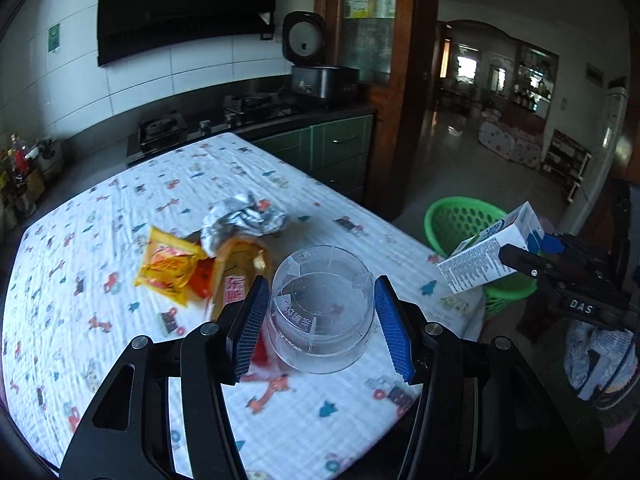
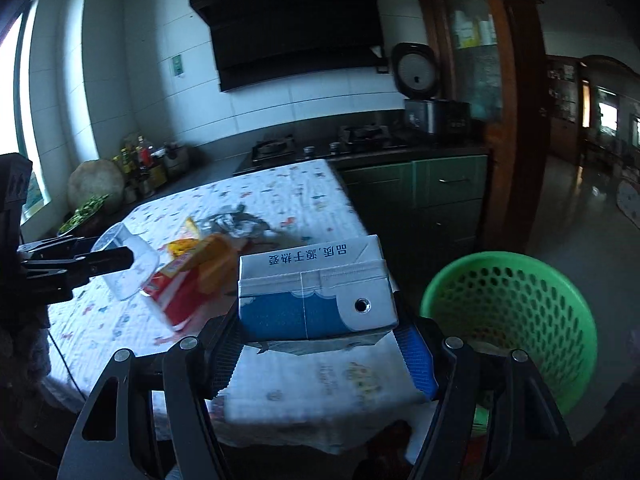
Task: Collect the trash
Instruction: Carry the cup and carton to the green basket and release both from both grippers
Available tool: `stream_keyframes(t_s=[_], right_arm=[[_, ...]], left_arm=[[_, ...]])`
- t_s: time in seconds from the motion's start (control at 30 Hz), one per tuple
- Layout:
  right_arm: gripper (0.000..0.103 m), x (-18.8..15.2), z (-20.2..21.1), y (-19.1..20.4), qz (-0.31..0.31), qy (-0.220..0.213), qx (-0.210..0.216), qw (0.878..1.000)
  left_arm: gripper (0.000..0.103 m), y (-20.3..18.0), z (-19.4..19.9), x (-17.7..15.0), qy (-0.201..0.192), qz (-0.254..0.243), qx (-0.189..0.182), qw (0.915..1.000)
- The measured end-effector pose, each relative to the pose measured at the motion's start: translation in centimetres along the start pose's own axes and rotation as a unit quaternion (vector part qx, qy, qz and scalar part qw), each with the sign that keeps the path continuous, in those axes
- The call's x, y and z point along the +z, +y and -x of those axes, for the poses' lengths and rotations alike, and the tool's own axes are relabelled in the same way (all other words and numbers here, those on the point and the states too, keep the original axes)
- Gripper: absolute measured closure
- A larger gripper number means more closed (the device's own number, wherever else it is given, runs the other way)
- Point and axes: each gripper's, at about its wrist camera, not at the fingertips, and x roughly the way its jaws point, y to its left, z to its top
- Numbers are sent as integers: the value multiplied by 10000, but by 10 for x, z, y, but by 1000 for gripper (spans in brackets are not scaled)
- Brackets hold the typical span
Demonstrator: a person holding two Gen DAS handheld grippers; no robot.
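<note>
The blue-and-white rectangular milk carton [image 2: 316, 296] sits at frame centre of the right wrist view, clamped between the pads of the right hand-held gripper [image 2: 320, 344], just left of the green perforated plastic basket [image 2: 516, 316], whose base is cut off. The clear round plastic tub [image 1: 320, 312] is pinched in the left hand-held gripper [image 1: 318, 320] above the patterned-cloth worktop [image 1: 120, 200]. Behind it lie blurred yellow wrappers [image 1: 168, 270] and crumpled silver foil [image 1: 244, 220].
</note>
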Motion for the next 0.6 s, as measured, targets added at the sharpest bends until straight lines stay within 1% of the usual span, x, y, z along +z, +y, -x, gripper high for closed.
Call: stream_keyframes(t_s=[0.13,0.23,0.43,0.6], right_arm=[[36,-5,-5,-50,-254,73,-565,9981],[36,-13,-12,-80,-479,210,-834,9951],[36,-32,-22,-115,-780,506,-1109,9895],[36,-45,-29,-133,-972,671,-1147,9864]], left_arm=[[49,-36,-23,19,17,-209,-293,9994],[49,-61,-40,31,42,-384,-462,9982],[49,-104,-73,47,167,-624,-804,9947],[49,-131,-98,55,332,-689,-1022,9918]])
